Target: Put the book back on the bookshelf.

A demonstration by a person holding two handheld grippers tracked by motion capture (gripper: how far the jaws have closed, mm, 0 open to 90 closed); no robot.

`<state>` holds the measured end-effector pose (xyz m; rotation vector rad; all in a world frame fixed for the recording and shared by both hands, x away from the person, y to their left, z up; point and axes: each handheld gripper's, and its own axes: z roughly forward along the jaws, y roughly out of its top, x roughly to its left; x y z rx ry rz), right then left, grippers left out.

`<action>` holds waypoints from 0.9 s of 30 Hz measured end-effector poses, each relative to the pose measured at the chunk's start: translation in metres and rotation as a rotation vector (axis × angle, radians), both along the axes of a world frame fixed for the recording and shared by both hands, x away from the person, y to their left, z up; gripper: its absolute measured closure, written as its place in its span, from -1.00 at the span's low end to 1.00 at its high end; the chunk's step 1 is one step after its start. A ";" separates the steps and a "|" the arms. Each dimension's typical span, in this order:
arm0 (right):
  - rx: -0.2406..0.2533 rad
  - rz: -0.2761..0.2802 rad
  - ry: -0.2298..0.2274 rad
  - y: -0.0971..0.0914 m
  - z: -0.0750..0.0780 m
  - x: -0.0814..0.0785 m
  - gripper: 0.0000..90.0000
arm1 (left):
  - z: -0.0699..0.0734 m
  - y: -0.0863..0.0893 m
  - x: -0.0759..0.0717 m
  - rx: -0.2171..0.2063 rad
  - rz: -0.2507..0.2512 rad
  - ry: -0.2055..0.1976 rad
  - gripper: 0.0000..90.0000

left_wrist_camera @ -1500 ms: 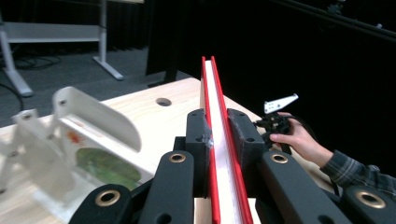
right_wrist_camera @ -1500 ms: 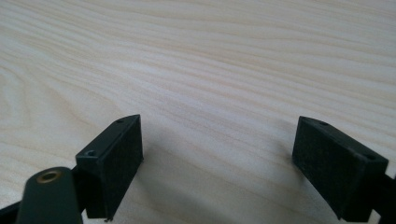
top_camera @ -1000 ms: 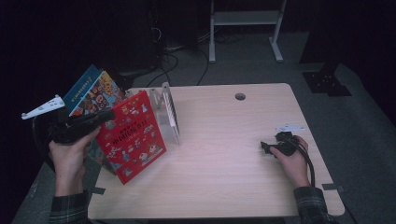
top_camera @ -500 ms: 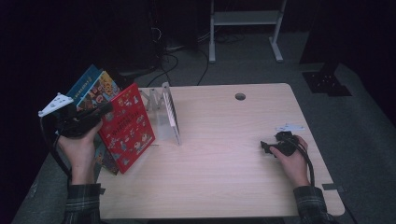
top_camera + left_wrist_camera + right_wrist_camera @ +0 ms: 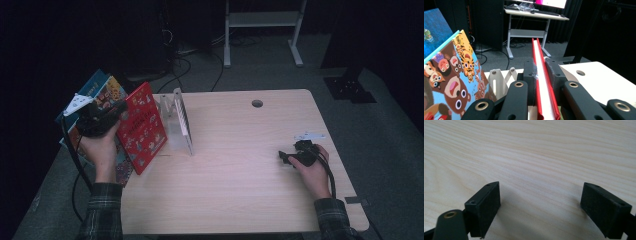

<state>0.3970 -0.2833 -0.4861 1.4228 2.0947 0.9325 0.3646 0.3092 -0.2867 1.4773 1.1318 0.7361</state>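
Left gripper pinches the red book near the tabletop's left edge, its cover writing too blurred to read; right gripper spread, empty

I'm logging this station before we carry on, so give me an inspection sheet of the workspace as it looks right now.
Surface: light wood table, round hole near the far edge.
Job's things: red picture book held upright beside the clear book stand.
Clutter: blue animal picture book at the left.
Grippers: left tool shut on the red book's edge; right tool open, low over bare wood.
Cables: one trailing from each tool; more on the floor.
Surroundings: dark room, white desk frame behind.
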 end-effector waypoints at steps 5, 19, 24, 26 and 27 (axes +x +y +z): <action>0.000 0.000 0.000 0.000 0.000 0.000 -0.66 | -0.005 -0.001 0.010 -0.001 0.019 -0.003 0.77; 0.002 -0.003 -0.001 0.001 0.000 0.001 -0.66 | -0.009 -0.005 0.037 -0.008 0.054 -0.036 0.77; 0.002 -0.002 -0.001 0.001 0.000 0.001 -0.66 | -0.012 -0.004 0.044 -0.006 0.065 -0.049 0.77; 0.000 -0.001 -0.001 0.001 0.000 0.001 -0.66 | -0.014 -0.002 0.046 -0.017 0.074 -0.054 0.77; 0.001 -0.003 -0.001 0.001 0.000 0.002 -0.66 | -0.014 -0.001 0.046 -0.021 0.075 -0.057 0.77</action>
